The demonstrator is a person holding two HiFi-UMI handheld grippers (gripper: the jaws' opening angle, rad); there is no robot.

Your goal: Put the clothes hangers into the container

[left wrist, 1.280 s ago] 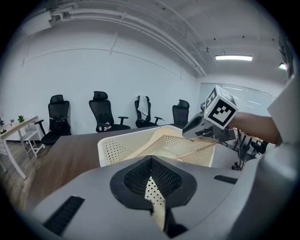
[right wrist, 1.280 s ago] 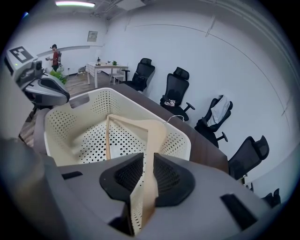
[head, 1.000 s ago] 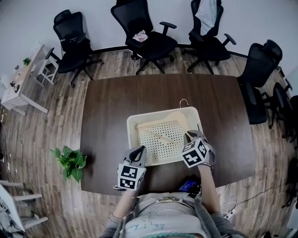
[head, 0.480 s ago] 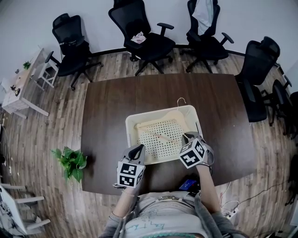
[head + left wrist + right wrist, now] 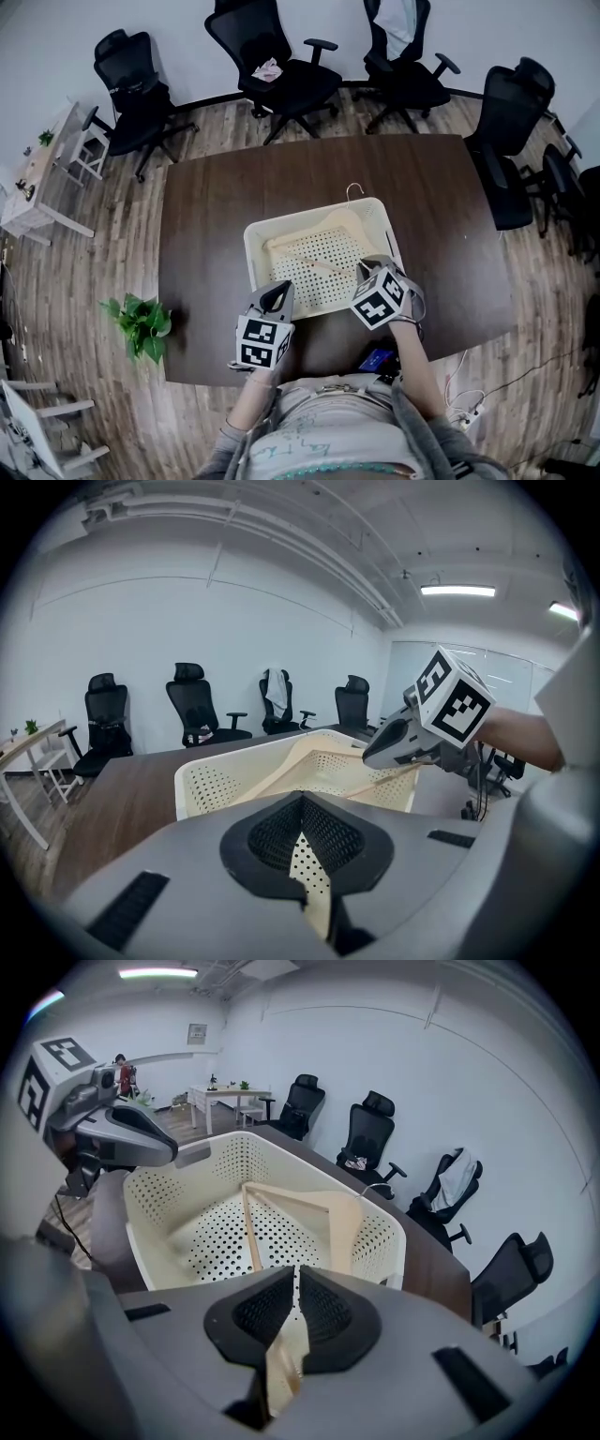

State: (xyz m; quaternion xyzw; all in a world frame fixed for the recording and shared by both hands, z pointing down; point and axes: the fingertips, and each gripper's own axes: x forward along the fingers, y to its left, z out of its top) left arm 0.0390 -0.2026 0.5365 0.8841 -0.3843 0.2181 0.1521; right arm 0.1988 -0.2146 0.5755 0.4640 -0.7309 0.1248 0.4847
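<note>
On the dark table (image 5: 211, 216) a cream perforated basket (image 5: 251, 246) is seen. One wooden hanger (image 5: 328, 228) is already laid inside it, leaned up against the far wall, with its wire hook (image 5: 353, 191) poking over the far rim. No other hanger is seen on the table in any view, so the task is judged to be finished or very nearly so. At most, the hanger might be settled flat so that the hook is brought inside the rim.

The right gripper (image 5: 294, 1271) is held over the near right corner of the basket and pointed down into it. Its jaws are closed together and nothing is gripped; only the basket's pale wall is seen through the slit below the tips. The left gripper (image 5: 301, 801) is held just outside the near left corner. Its jaws are likewise drawn together at the tips and empty, with the dotted basket wall seen behind them.
</note>
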